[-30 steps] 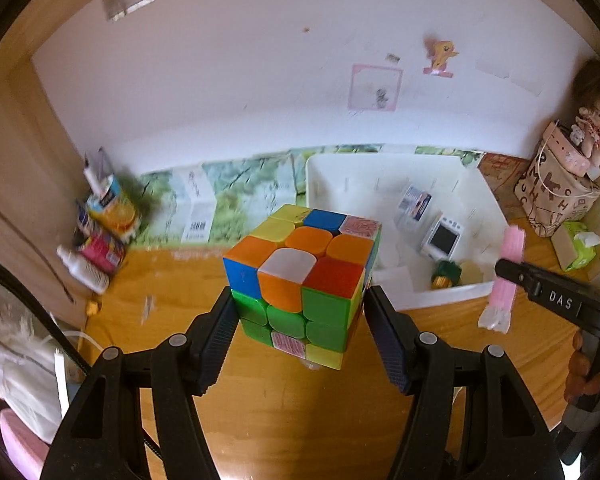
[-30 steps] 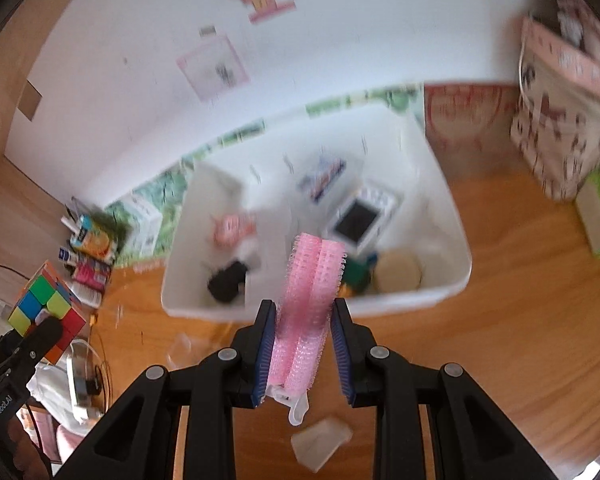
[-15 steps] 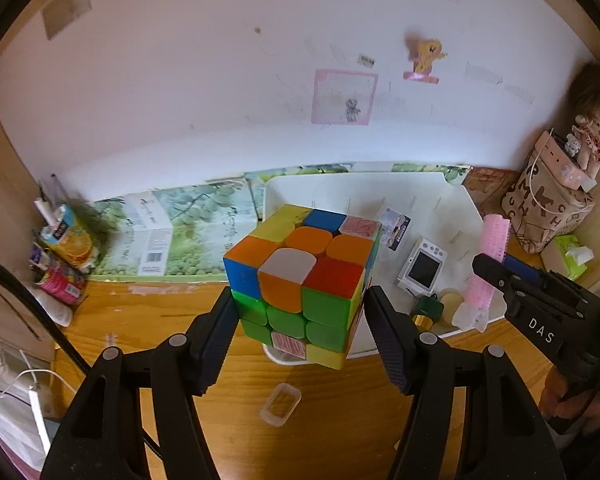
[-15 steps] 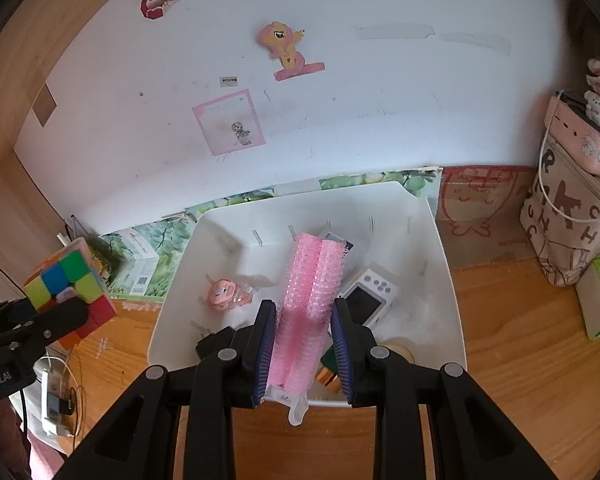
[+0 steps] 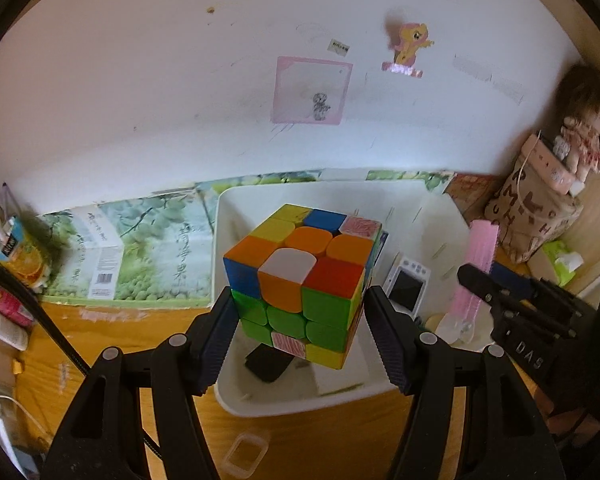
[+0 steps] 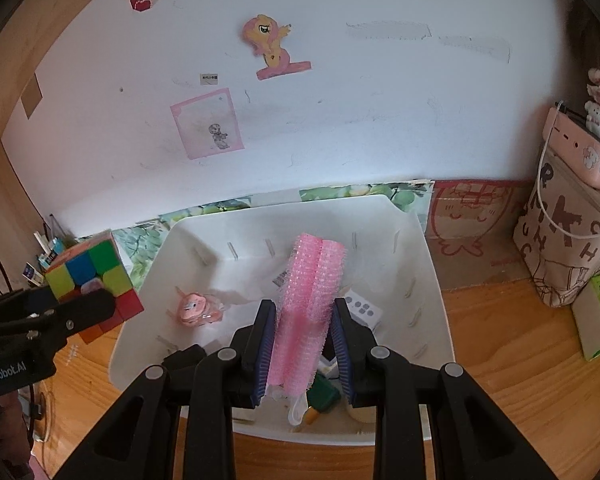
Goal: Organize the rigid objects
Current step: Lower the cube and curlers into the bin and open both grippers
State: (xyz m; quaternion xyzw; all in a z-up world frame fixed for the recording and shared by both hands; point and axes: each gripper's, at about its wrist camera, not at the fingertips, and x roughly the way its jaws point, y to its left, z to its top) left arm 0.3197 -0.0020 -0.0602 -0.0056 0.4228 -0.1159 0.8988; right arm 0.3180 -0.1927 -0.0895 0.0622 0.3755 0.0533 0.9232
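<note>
Left wrist view gives us the puzzle cube (image 5: 300, 280), scrambled in orange, green, blue and red, pinched by the left hand-held gripper (image 5: 300, 328) at frame centre above the white bin (image 5: 236, 396). Our right hand-held gripper (image 6: 304, 344) squeezes the pink hair rollers (image 6: 308, 300) over it. Inside lie a pink figure (image 6: 196, 310), a small white device (image 5: 406, 288) and a green bottle (image 6: 324, 396).

A white wall (image 6: 340, 128) with stickers (image 6: 270, 46) stands behind a wooden desk (image 6: 520, 380), in daylight.
</note>
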